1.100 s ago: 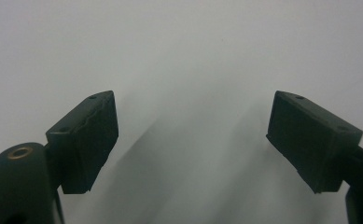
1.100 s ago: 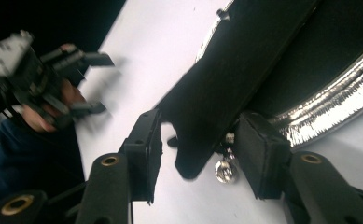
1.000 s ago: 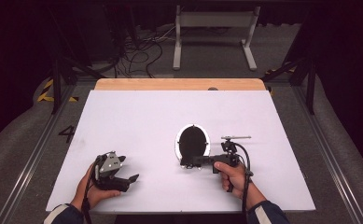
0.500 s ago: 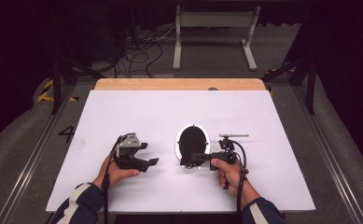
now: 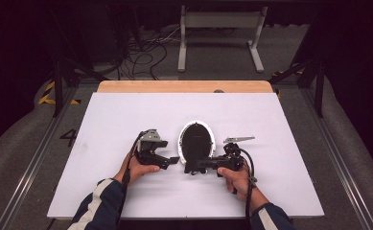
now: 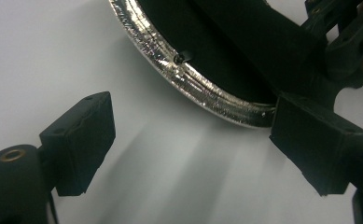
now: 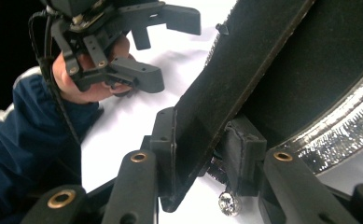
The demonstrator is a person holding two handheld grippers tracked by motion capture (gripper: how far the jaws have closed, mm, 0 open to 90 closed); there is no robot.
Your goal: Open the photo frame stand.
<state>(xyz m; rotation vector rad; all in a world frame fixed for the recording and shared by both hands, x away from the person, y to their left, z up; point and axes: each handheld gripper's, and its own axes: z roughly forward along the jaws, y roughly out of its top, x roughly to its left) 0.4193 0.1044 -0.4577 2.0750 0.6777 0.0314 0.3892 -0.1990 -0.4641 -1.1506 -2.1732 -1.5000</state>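
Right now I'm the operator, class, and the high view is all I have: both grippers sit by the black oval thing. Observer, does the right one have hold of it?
Observer: Yes. The right gripper has just been closing, and its pads clamp a black strip that runs across the oval.
Operator: And the left one?
Observer: The left gripper is open. Its jaws have just opened further, with only the white table between the pads.
Operator: How near is it?
Observer: The oval's crinkled silver rim lies just beyond its pads. I cannot tell whether one pad touches it.
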